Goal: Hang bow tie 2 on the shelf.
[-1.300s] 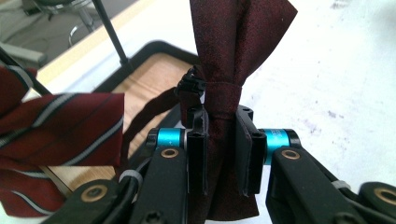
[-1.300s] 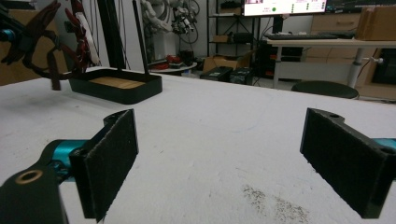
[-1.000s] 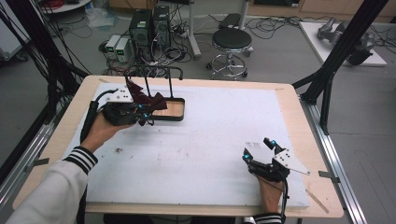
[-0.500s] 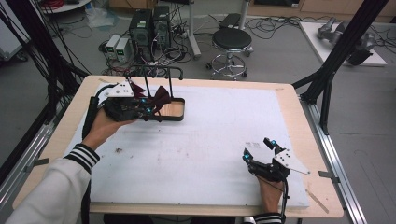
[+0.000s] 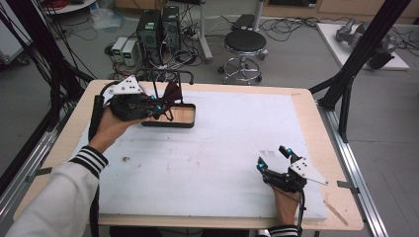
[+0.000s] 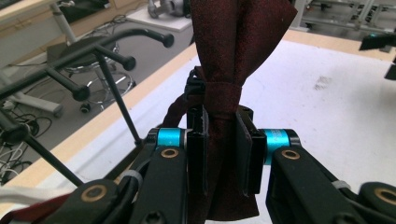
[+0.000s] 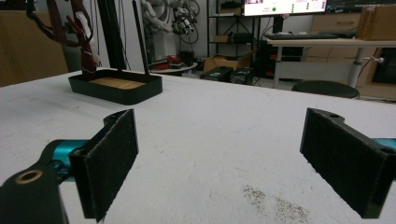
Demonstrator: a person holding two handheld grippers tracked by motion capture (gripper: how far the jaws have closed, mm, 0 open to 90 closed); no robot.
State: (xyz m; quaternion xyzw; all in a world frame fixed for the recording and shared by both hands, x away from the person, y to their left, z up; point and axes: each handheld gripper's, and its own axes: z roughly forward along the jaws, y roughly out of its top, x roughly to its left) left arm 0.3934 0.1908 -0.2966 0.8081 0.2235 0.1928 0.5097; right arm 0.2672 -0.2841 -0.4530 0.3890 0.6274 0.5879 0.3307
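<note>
Pinching a dark red bow tie [image 6: 224, 93] between its fingers [image 6: 198, 154], the left gripper [image 5: 157, 106] hangs just above the left end of the black tray [image 5: 185, 122], which serves as the landmark on the table [image 5: 222, 148]. In the left gripper view the fabric's banded middle sits right above the pads, and both pads press on the cloth below that band, with the wings fanning out overhead. The tray is a shallow black-walled stand with a wooden floor; thin black rods rise from it and carry a curved black bar [image 5: 173, 74] above. In the high view the wooden floor right of the gripper looks bare, and the part beneath the gripper is hidden. In the right gripper view the tie [image 7: 86, 37] hangs at the tray's left end beside the upright rods, above the wooden floor [image 7: 114, 83].

Well to the right of the tray and nearer the person, the right gripper [image 5: 276, 160] rests low over the white table cover, its fingers [image 7: 109, 163] spread wide with nothing between them.
</note>
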